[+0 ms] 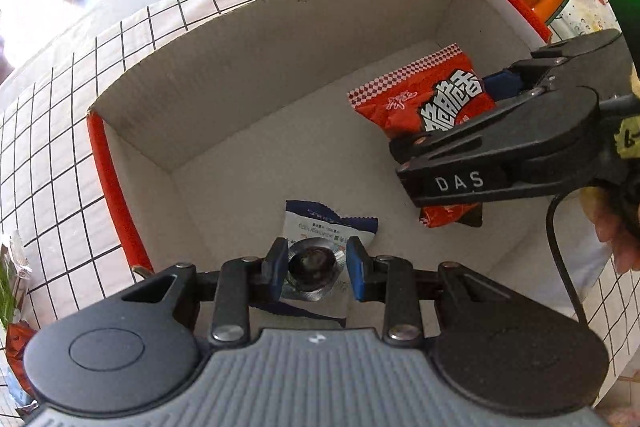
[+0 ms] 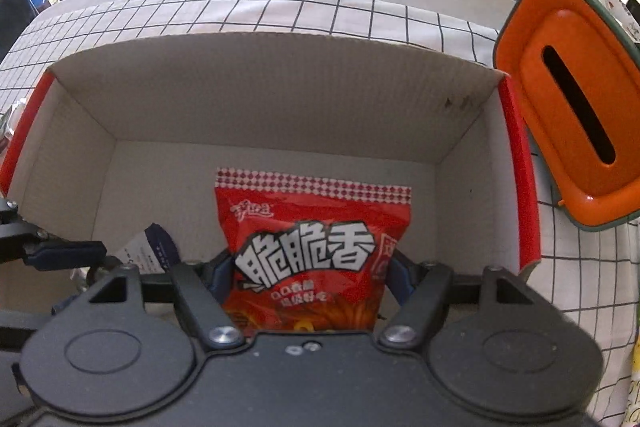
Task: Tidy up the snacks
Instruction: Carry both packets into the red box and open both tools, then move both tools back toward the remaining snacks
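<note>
While both grippers reach down into the white cardboard box (image 2: 256, 87) on the checked counter (image 2: 320, 11), the sorting looks barely begun, since nothing lies loose on the box floor yet and each snack is held just above it, not released. The left gripper (image 1: 316, 269) has its jaws pinching 1 small blue-and-white packet (image 1: 320, 227) near the left side, and the right gripper (image 2: 308, 279) has its jaws clamped on 1 red snack bag (image 2: 312, 227) toward the right. I count 2 snacks, 1 box, 1 orange tissue holder (image 2: 568, 107) beside it, and a few more wrappers (image 1: 16, 343) waiting at the counter's left edge.
</note>
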Demonstrator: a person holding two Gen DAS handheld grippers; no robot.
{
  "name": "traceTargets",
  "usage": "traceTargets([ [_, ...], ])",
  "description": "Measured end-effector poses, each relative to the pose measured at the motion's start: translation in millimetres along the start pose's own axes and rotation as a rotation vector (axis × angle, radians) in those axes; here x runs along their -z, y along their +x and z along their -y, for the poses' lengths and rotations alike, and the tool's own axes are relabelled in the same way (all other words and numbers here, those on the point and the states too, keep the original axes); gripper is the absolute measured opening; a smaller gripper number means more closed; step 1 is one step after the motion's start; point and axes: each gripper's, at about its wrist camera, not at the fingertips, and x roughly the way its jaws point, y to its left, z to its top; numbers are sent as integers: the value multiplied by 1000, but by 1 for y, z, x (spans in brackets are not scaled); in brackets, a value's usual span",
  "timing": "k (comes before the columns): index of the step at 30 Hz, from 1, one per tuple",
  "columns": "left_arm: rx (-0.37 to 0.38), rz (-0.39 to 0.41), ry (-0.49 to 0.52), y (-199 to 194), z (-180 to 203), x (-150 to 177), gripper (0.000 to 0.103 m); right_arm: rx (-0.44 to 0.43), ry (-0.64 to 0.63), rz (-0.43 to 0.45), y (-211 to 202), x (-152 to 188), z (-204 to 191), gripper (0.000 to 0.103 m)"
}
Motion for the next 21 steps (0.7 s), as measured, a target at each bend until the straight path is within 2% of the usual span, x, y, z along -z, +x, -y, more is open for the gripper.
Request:
traceTargets([
  [5, 14, 33, -17, -7, -1, 1, 33, -13, 14, 14, -3, 4, 1, 76],
  [6, 23, 44, -16, -10, -1, 3, 37, -24, 21, 24, -6, 6, 1, 78],
  [8, 27, 73, -16, -18, 0, 6, 42, -43, 25, 40, -13, 6, 1, 83],
  [12, 40, 139, -22, -36, -3, 15, 44, -45, 36, 84, -31, 11, 0, 87],
  [21, 68, 283, -61, -81, -12, 42, 50, -75, 70, 198, -84, 28, -2, 89],
])
